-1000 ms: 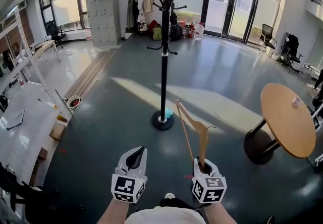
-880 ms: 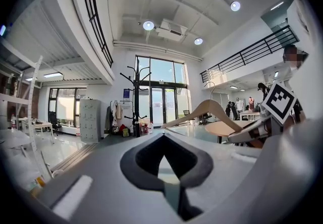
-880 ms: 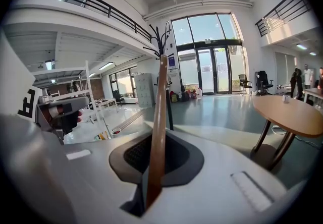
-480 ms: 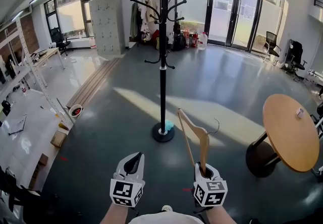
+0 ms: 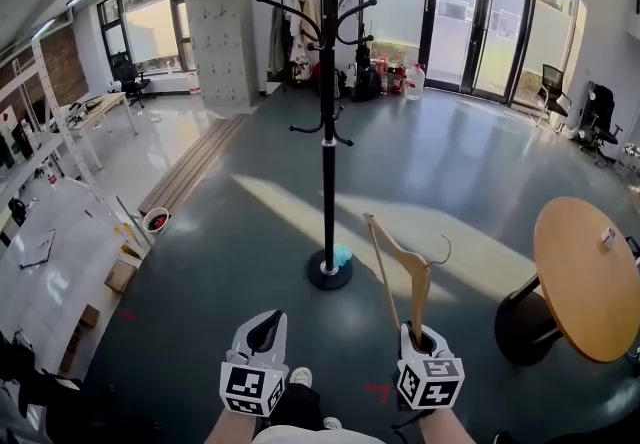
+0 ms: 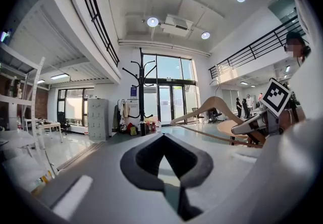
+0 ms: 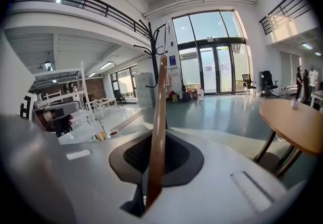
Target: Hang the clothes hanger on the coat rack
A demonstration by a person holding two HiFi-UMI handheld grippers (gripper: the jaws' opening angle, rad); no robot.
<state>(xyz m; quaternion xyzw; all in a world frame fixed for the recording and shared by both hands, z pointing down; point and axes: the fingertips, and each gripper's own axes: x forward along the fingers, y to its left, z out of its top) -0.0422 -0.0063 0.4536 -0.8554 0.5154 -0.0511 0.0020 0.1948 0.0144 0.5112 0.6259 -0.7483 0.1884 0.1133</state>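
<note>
The black coat rack stands ahead in the middle of the head view, its round base on the grey floor and its curved hooks up at the top edge. My right gripper is shut on one end of the wooden clothes hanger, which sticks up and forward with its metal hook to the right. In the right gripper view the hanger's arm rises between the jaws, in front of the rack. My left gripper is shut and empty, level with the right one, left of the hanger.
A round wooden table on a black foot stands to the right. White workbenches and a shelf frame line the left side. A red bowl lies on the floor at left. Grey lockers and glass doors are at the back.
Both grippers have moved forward with the person toward the coat rack, which now stands nearer and larger. The hanger stays in the right gripper. A shoe now shows at the bottom.
</note>
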